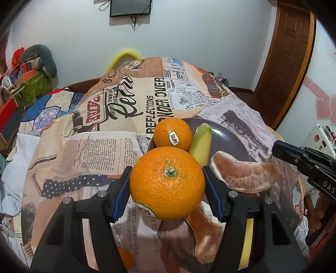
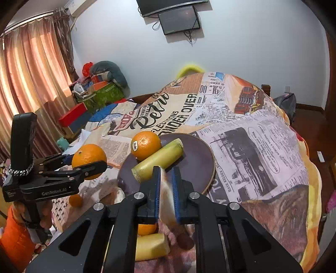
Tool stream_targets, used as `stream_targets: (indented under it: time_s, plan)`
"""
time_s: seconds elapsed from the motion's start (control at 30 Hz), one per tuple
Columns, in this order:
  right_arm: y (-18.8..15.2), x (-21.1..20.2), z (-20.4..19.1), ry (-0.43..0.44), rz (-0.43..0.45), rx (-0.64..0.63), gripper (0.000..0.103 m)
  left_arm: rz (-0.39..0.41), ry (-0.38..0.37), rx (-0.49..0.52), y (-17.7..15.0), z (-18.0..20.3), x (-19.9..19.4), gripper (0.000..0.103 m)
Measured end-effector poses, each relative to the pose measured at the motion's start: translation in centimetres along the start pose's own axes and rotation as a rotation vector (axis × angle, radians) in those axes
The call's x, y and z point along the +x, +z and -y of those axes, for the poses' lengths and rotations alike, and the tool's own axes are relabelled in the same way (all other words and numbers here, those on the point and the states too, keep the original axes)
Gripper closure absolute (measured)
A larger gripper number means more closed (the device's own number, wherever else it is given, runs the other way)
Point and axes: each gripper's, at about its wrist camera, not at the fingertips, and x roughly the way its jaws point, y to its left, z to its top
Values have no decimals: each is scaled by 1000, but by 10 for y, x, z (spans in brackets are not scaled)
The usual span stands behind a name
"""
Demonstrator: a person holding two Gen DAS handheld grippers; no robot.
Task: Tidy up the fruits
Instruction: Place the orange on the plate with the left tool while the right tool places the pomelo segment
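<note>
My left gripper (image 1: pixel 167 184) pinches an orange (image 1: pixel 167 182), my right gripper (image 2: pixel 166 189) a pomelo segment (image 2: pixel 167 195); both go next onto the plate (image 2: pixel 197 166).

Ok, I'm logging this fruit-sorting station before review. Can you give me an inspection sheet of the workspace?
Surface: newspaper-print cloth covers it.
Job's things: dark plate holds a stickered orange and a green stalk piece.
Clutter: small orange and more fruit pieces on the cloth.
Grippers: left gripper shut on large orange; right gripper shut on pomelo segment.
Cables: dangling under the wall screen.
Surroundings: curtains, piled boxes.
</note>
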Motion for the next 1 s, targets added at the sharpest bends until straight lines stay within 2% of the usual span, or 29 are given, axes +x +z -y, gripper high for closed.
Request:
stream_targets:
  time_s: [0.23,0.47,0.63,0.8,1.0]
  plan:
    - [2,7,3,5,-22,-9,93,-23,15,-20,5,-9,21,39]
    - [-8,16,8,1,-71,3,93,-82,31,-13,8,-9,50,39]
    - [-16,15,22,-24,-89,42,80,-100,4,-8,9,-4,62,39]
    - [-23,12,34,-32,-102,76,80,-113,-36,-17,12,2,68,39]
    - [-26,8,37,-40,-107,87,80,-113,-30,-13,16,6,71,39]
